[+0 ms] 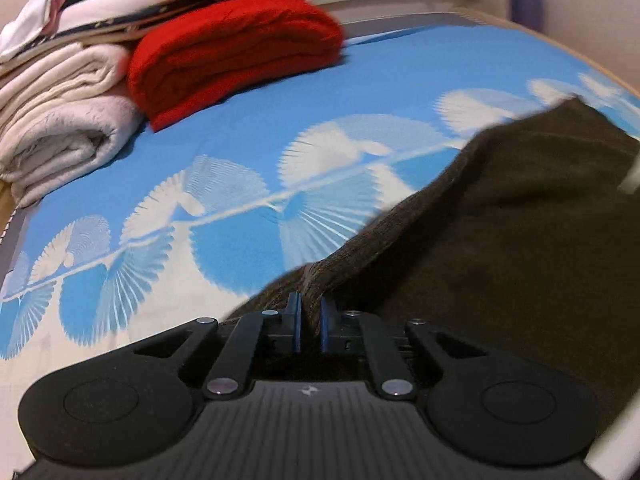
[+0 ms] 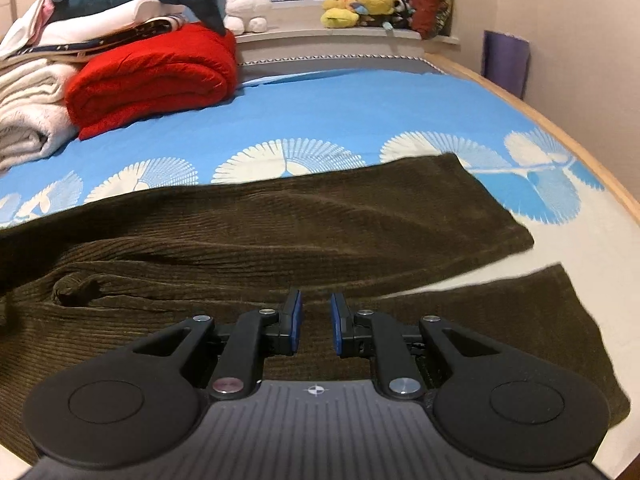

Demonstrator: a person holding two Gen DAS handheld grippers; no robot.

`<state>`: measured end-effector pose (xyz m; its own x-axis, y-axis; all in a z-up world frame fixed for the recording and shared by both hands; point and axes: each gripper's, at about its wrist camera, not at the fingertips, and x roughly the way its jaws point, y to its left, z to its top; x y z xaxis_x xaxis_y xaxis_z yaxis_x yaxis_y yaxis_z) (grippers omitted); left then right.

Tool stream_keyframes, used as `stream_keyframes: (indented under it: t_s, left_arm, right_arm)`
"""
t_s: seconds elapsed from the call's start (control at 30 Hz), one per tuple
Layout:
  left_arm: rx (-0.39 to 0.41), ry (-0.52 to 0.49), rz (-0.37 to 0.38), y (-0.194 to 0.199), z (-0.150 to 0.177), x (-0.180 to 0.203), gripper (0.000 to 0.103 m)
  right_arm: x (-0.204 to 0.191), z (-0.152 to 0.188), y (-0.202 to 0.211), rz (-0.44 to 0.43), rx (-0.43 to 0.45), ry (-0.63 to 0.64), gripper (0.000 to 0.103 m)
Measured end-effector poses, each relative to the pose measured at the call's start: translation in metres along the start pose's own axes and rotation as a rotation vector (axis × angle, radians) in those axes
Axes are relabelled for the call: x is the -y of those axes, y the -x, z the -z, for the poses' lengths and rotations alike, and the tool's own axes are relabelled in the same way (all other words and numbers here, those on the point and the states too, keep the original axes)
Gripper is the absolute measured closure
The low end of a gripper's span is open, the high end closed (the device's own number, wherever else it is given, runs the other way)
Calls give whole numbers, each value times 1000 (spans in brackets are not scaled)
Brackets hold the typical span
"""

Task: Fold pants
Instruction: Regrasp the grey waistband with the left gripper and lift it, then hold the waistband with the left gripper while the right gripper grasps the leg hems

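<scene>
Left claw [image 1: 311, 312] pinches one pair of pants [image 1: 500, 216] (two legs); right claw [image 2: 315, 320] hovers, narrowly parted.

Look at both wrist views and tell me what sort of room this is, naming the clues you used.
Most likely a bedroom. The brown corduroy pants lie on a bed with a blue fan-patterned sheet, folded blankets, one red, are stacked at its far end, and plush toys sit on the window ledge.

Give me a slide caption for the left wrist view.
Left gripper pinches a fold of brown corduroy pants above the blue fan-print bedsheet.
</scene>
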<state>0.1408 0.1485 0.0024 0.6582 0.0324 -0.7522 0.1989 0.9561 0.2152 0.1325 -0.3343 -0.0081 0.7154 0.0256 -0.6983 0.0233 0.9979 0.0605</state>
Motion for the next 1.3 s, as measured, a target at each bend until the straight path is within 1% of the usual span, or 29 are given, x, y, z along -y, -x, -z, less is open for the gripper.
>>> stream_keyframes:
  t_s: [0.07,0.1,0.17,0.23,0.27,0.3,0.33,0.37,0.47,0.53,0.6,0.63,0.67,0.7,0.73,0.8,0.87,1.0,1.03,1.07,1.1,1.13,1.17,1.23,1.27,1.3]
  left_arm:
    - [-3,16,38,29,29,14,95]
    - [-10,51,61,36,44,18,95]
    - [-38,152,112,39,68,16,94]
    - [-155,318,190,29,86,3,92]
    - [-184,412,214,25,92,-7,87]
    - [-189,489,238,25,96,-15,80]
    - [-187,550,267,25,100,-23,62]
    - [-184,599,289,25,105,-29,50]
    - [-230,716,299,14,116,-43,49]
    - [-282,776,283,1,122,-51,49]
    - [-306,833,274,-10,126,-58,49]
    - [-308,863,278,-14,126,-62,47]
    - [-311,899,277,-17,127,-64,40]
    - [-315,928,264,-21,127,-66,35]
    - [-319,947,248,-25,126,-70,33]
    - [-329,974,203,-29,125,-71,33]
    - [-325,998,176,-32,124,-75,33]
    - [-295,1012,143,-34,116,-81,34]
    - [-291,1011,136,-33,116,-84,36]
    - [-290,1006,120,-33,116,-84,44]
    - [-298,991,93,-34,115,-84,48]
    - [-308,976,75,-36,114,-83,57]
    - [-324,952,55,-38,113,-82,63]
    - [-332,915,39,-38,111,-80,69]
    - [-323,902,33,-37,109,-80,72]
    - [-313,884,22,-35,106,-79,73]
  right_arm:
    - [0,3,0,0,-16,-9,87]
    - [0,4,2,-4,-8,-11,87]
    - [-3,8,4,-5,-7,5,87]
    - [-5,11,6,-3,-9,40,87]
    - [-7,12,6,7,-7,55,87]
    - [-6,13,7,12,-8,59,87]
    - [-5,13,7,14,-10,55,87]
    - [-3,13,7,15,-14,45,87]
    - [0,12,6,17,-13,6,87]
    - [1,12,7,16,-8,-16,87]
    - [0,10,7,5,-1,-38,87]
    - [0,9,6,-5,4,-46,87]
    - [-2,8,6,-17,9,-53,87]
    - [-4,6,5,-29,14,-59,87]
    - [-5,4,3,-48,20,-68,87]
    - [-9,-1,-1,-92,22,-89,86]
    - [-11,-5,-10,-152,-1,-123,85]
    - [-18,-15,-30,-246,-29,-219,84]
    - [-19,-18,-37,-263,-34,-247,83]
    - [-19,-21,-46,-283,-38,-287,83]
    - [-20,-24,-53,-298,-40,-320,83]
    - [-20,-27,-62,-311,-42,-354,82]
    - [-21,-29,-71,-319,-46,-386,81]
    - [-22,-34,-91,-326,-61,-444,74]
    - [-24,-35,-100,-329,-71,-461,72]
    - [-27,-37,-109,-333,-80,-475,71]
